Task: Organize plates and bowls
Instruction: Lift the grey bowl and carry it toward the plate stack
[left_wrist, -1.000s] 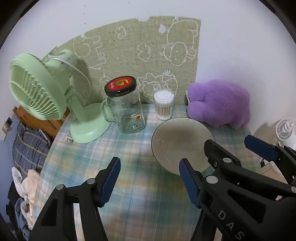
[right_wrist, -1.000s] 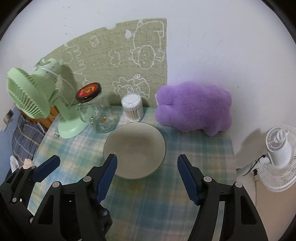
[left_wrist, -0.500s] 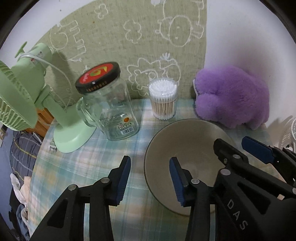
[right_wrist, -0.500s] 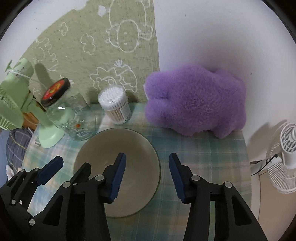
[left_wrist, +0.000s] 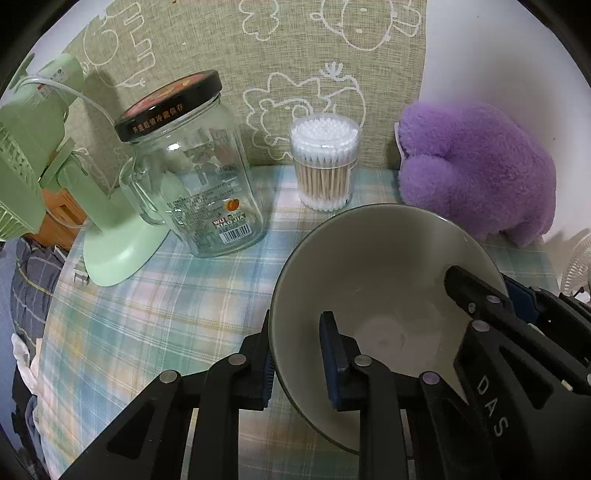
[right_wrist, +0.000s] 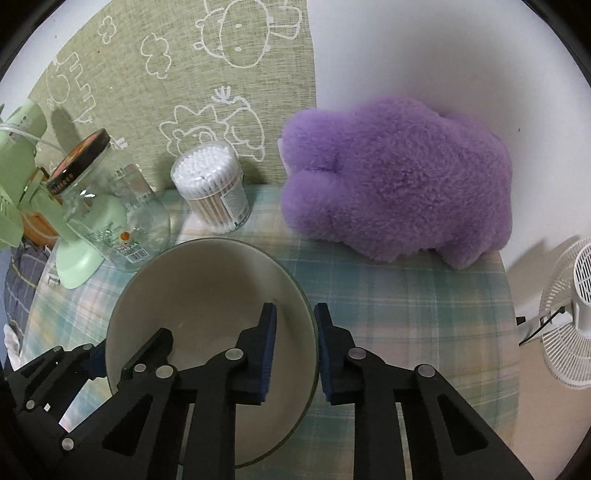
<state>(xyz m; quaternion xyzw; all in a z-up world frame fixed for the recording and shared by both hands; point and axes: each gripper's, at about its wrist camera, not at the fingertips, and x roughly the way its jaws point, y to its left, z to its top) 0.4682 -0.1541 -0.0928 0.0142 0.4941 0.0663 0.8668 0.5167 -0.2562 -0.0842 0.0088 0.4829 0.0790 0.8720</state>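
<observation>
The bowl (left_wrist: 376, 266) stands on the counter (left_wrist: 155, 310), which is covered with a checked cloth, near the middle. Both grippers hold it by the rim. The left gripper (left_wrist: 295, 354) has its jaws closed on the rim at 9 o'clock of the bowl: one blue pad is outside the wall and the other is inside. The right gripper (right_wrist: 293, 347) has its jaws closed on the rim at 3 o'clock in the same way, one pad inside and one outside. Both pairs of jaws have just been closing, with the bowl wall between them, and now the pads press on it. The bowl is grey-beige inside and nothing is in it.

From the bowl, a glass jar (left_wrist: 195, 184) with a black lid stands at 10 o'clock. The green fan (left_wrist: 110, 243) is just beside the jar, further to 9 o'clock. A clear box of cotton swabs (left_wrist: 325, 162) stands at 12 o'clock, close to the rim but apart from it. A purple plush toy (left_wrist: 476, 170) lies at 2 o'clock against the wall. A white fan (right_wrist: 569, 317) stands beyond the counter edge at 3 o'clock.
</observation>
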